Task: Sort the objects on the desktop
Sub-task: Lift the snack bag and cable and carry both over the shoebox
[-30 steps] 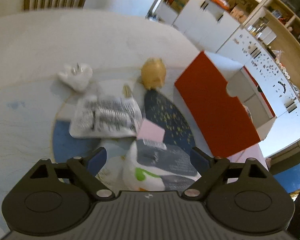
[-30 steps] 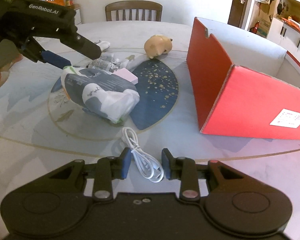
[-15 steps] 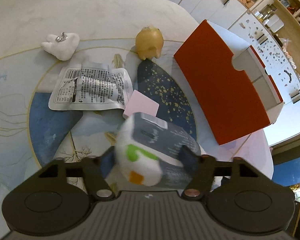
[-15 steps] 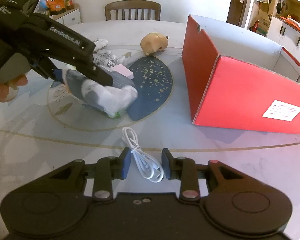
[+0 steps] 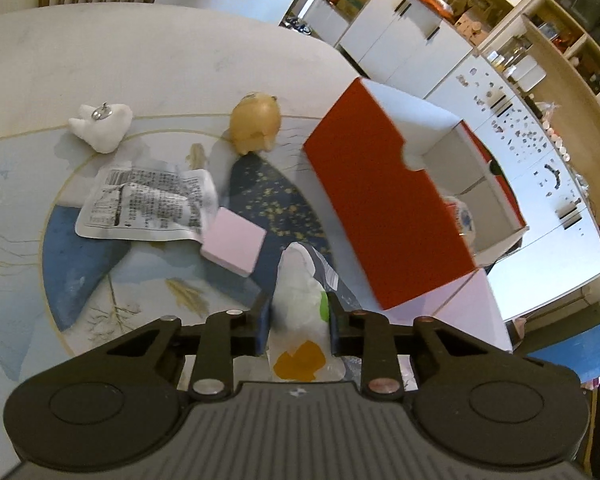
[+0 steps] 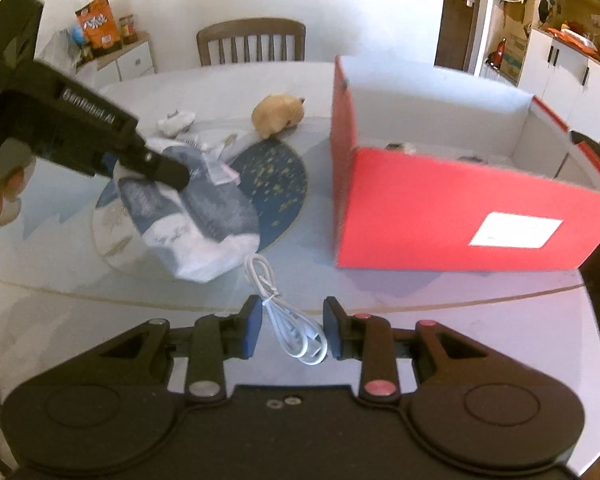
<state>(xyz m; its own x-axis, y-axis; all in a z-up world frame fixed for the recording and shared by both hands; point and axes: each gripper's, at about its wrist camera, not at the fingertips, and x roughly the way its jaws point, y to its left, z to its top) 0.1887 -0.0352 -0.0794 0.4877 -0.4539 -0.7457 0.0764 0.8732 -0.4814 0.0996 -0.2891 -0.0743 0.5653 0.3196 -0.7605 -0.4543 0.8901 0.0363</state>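
Observation:
My left gripper (image 5: 299, 326) is shut on a grey and white soft pack (image 5: 304, 304) and holds it above the table; from the right wrist view the pack (image 6: 196, 216) hangs from that gripper (image 6: 156, 172). My right gripper (image 6: 290, 330) is open, its fingers either side of a coiled white cable (image 6: 288, 320) on the table. An open red box (image 6: 460, 216) stands at the right, also seen in the left wrist view (image 5: 388, 204).
On the round table lie a printed foil pouch (image 5: 148, 204), a pink block (image 5: 234, 246), a tan plush toy (image 5: 256, 122) and a white tooth-shaped toy (image 5: 102, 126). A wooden chair (image 6: 252, 42) stands behind the table. Some items lie inside the box.
My left gripper has closed on the soft pack and lifted it off the table, toward the red box. The right gripper has stayed over the cable.

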